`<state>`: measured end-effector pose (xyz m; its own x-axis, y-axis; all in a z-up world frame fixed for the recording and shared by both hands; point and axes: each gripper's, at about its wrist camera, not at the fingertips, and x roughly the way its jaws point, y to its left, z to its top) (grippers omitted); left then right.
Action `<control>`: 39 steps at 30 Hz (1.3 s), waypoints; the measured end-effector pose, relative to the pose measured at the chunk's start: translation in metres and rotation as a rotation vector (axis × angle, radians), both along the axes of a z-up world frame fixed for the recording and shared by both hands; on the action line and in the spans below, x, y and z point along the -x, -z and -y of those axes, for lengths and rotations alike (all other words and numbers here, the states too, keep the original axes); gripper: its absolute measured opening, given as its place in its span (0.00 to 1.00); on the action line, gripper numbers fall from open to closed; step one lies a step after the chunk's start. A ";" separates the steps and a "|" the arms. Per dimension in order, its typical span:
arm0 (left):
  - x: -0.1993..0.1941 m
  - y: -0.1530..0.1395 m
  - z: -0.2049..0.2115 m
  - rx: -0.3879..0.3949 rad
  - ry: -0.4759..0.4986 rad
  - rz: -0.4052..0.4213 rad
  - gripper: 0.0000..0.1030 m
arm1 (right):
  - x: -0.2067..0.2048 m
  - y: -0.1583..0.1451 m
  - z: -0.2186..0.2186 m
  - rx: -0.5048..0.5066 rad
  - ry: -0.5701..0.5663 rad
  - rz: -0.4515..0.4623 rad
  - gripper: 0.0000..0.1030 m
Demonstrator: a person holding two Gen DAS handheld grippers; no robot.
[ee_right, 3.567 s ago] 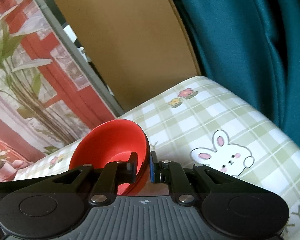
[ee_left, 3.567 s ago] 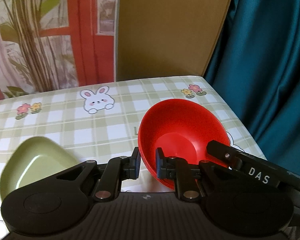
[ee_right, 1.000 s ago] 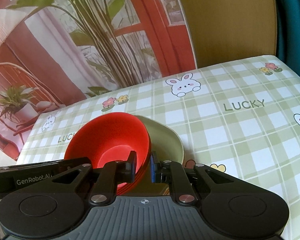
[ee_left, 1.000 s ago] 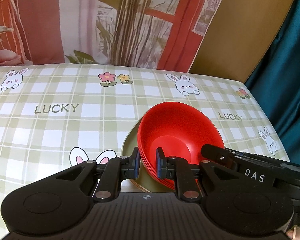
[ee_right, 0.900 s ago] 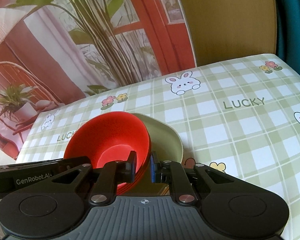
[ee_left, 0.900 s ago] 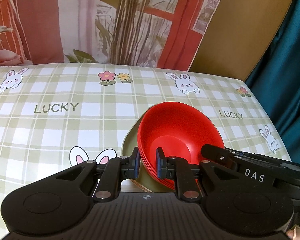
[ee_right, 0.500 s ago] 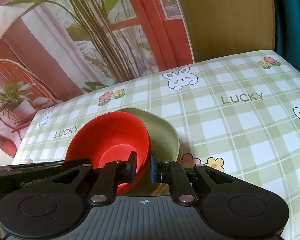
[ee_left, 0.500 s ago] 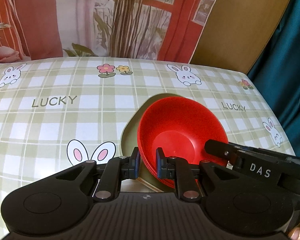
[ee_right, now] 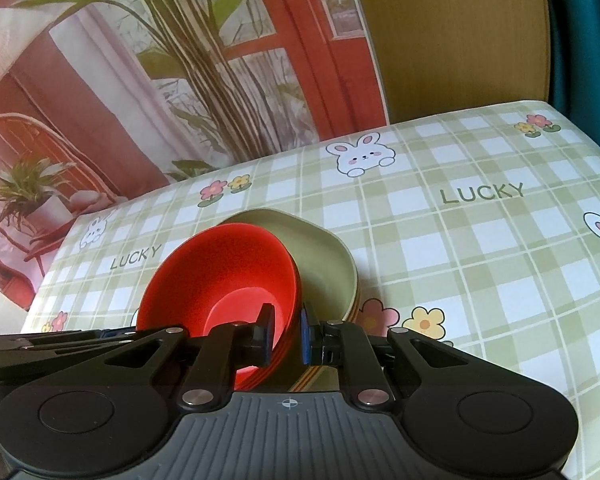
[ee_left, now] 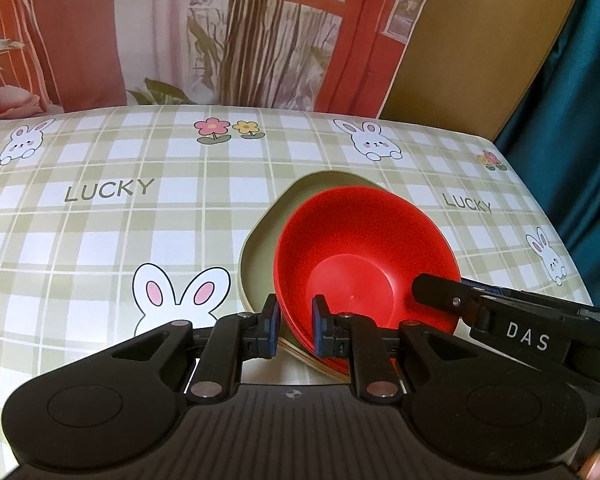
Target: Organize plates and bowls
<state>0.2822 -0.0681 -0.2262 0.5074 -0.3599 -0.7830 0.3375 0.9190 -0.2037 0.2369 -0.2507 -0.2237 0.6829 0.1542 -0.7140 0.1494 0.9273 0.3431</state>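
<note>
Holding the stack of glossy red plastic bowls from both sides, we have the left gripper pinched narrow on the near rim at the bottom centre of the left wrist view, one pad inside the bowl and one outside. The right gripper clamps the opposite rim the same way at the bottom centre of the right wrist view; its black body also shows at the lower right of the left wrist view.

Our red bowls sit tilted over the pale green rounded-square plastic plate, which lies on the green-and-white checked tablecloth printed with rabbits and flowers, in the middle of both frames. Beneath the green plate we can make out edges of other colours, so it looks like the top of a stack. Whether the bowls already touch the plate we cannot tell; the far edge of the plate shows beyond them.

By our reckoning the step in hand is setting the bowls down onto the plate. To do it well we should level the bowls first, bring them over the middle of the plate, lower both hands together, and release only once the base sits flat, opening both pairs of pads evenly so neither side drags the stack askew.
</note>
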 end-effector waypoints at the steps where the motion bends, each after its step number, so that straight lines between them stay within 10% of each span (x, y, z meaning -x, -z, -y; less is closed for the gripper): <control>1: 0.000 0.000 0.000 0.001 0.000 0.001 0.17 | 0.000 0.000 0.000 0.001 0.000 0.000 0.12; 8: 0.004 -0.002 0.000 -0.010 0.005 0.016 0.19 | 0.003 0.001 0.001 0.011 0.008 -0.008 0.19; 22: 0.022 -0.040 -0.015 -0.030 -0.043 0.151 0.63 | 0.021 -0.019 0.009 0.082 0.000 0.045 0.32; 39: 0.032 -0.095 -0.064 -0.118 -0.186 0.284 0.75 | 0.046 -0.081 0.023 0.174 0.005 0.217 0.90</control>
